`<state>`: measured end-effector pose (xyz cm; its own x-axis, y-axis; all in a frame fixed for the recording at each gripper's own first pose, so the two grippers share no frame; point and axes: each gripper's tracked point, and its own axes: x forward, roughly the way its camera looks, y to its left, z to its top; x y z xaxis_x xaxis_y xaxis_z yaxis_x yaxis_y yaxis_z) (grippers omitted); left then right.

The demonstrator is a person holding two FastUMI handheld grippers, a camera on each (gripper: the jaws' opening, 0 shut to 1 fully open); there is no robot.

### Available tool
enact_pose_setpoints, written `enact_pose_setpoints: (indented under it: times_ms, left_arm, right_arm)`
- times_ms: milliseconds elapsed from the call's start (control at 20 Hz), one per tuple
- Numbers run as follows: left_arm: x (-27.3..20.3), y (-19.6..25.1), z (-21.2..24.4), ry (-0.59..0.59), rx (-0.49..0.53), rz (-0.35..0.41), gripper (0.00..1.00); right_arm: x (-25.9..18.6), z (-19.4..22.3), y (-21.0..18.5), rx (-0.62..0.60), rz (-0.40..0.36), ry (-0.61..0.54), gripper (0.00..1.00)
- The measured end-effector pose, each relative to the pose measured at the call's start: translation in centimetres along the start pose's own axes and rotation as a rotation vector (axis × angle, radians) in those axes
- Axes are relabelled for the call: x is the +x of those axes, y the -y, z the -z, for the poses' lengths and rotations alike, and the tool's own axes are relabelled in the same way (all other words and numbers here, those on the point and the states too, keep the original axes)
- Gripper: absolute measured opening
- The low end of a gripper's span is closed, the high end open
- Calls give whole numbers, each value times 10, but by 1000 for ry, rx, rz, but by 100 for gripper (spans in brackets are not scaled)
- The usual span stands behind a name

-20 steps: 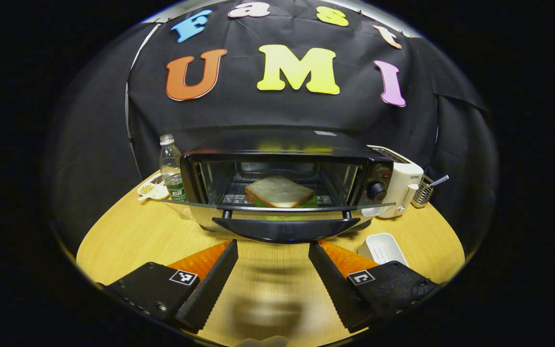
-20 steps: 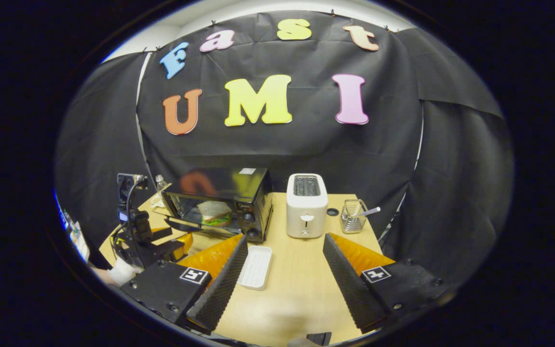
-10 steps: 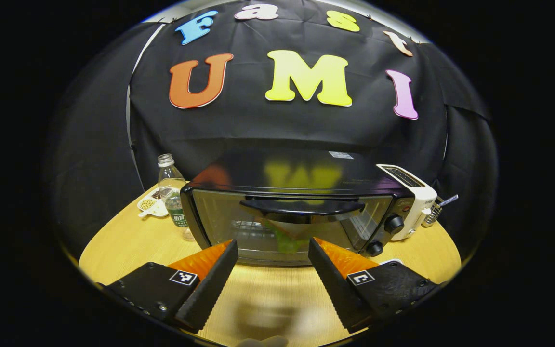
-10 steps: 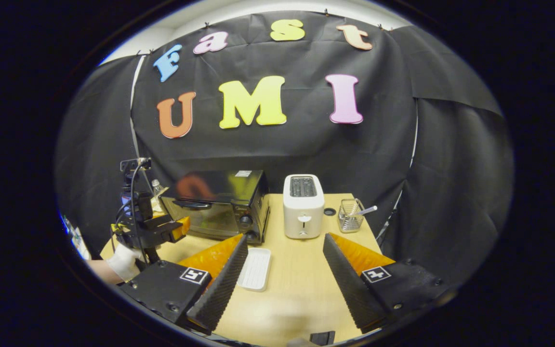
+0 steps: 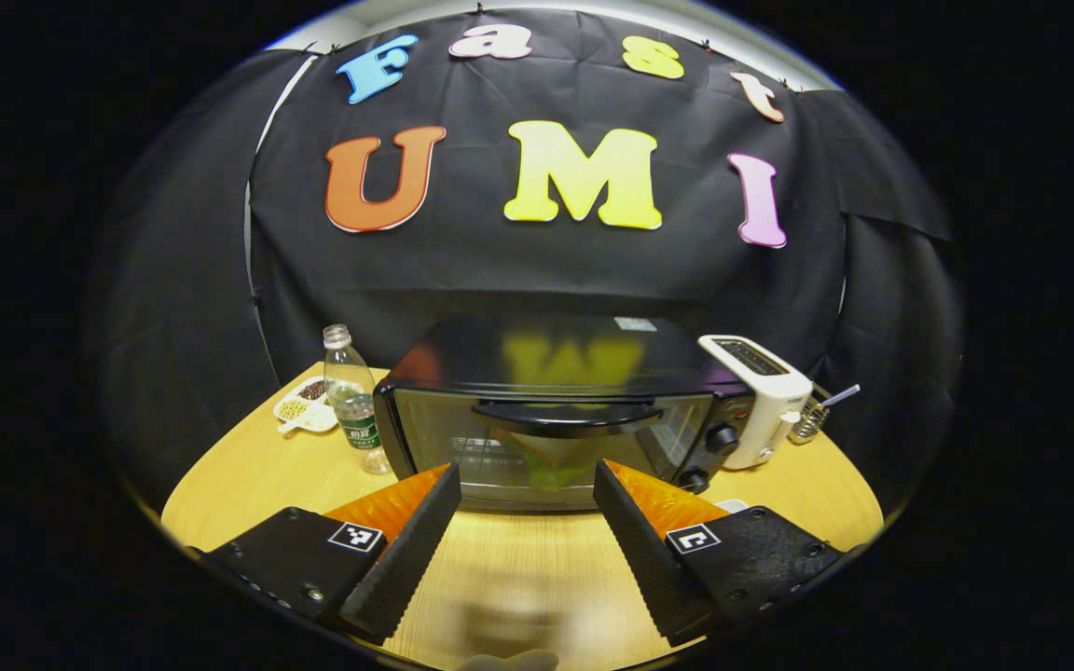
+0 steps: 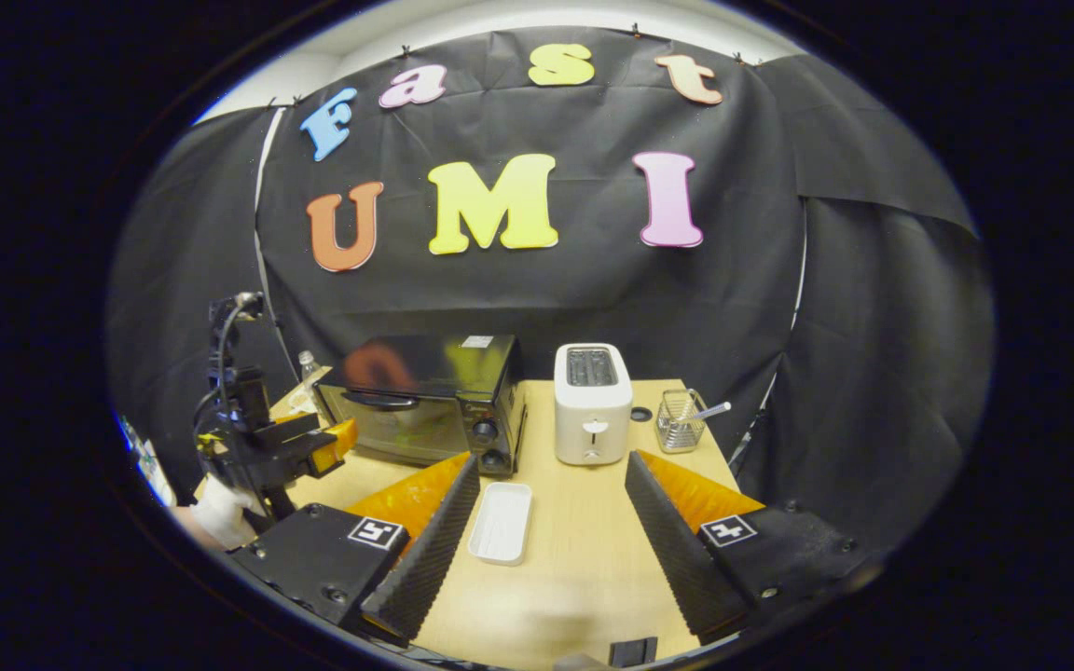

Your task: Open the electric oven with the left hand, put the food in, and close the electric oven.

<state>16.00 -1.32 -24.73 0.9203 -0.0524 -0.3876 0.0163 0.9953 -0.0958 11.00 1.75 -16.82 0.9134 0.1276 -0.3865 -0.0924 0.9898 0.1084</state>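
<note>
The black electric oven with the glass door (image 5: 556, 410) stood at the back of the round pale wooden worktop (image 5: 248, 466), its door shut and its curved black handle (image 5: 567, 417) across the top of the glass. Through the glass a blur of green and pale food (image 5: 546, 466) sat on the rack inside. The left gripper (image 5: 526, 536) hung just in front of the door, its black ribbed fingers (image 5: 404, 550) spread wide with nothing between them. In the right gripper view it showed off to the left of the oven, held by a white-gloved hand (image 6: 218, 499).

The right gripper (image 6: 546, 545) hovered over the near edge of the worktop, its fingers (image 6: 425, 550) equally wide apart and empty. Between them lay a small white rectangular tray (image 6: 501, 523). A white two-slot toaster (image 6: 591, 403) stood just right of the oven, and a wire mesh holder with a utensil (image 6: 681, 421) beyond that. On the oven's other side stood a clear plastic bottle (image 5: 353, 410) and a white dish of beans (image 5: 302, 412).
</note>
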Motion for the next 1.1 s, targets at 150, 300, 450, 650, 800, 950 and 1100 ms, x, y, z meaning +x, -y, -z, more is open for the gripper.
enact_pose_setpoints:
  times_ms: [150,300,450,650,800,950,1100]
  left_arm:
    - [-40,2,-27,55,19,30,95]
    - [-83,-2,-54,109,27,36,95]
    - [-129,-10,-82,174,0,27,94]
    - [-178,-19,-105,225,7,15,94]
    - [-203,-22,-112,237,26,14,94]
    - [-219,-20,-111,239,39,30,94]
    - [-229,-23,-116,250,33,33,94]
  right_arm:
    - [-10,-3,-9,-6,0,16,100]
    - [-21,-5,-16,-1,4,34,100]
    - [-35,-14,-21,-13,18,76,90]
    - [-54,-24,-26,-30,43,127,100]
    - [-69,-35,-32,-23,52,177,100]
    - [-82,-43,-34,-12,62,217,100]
    - [-89,-42,-38,-4,57,223,90]
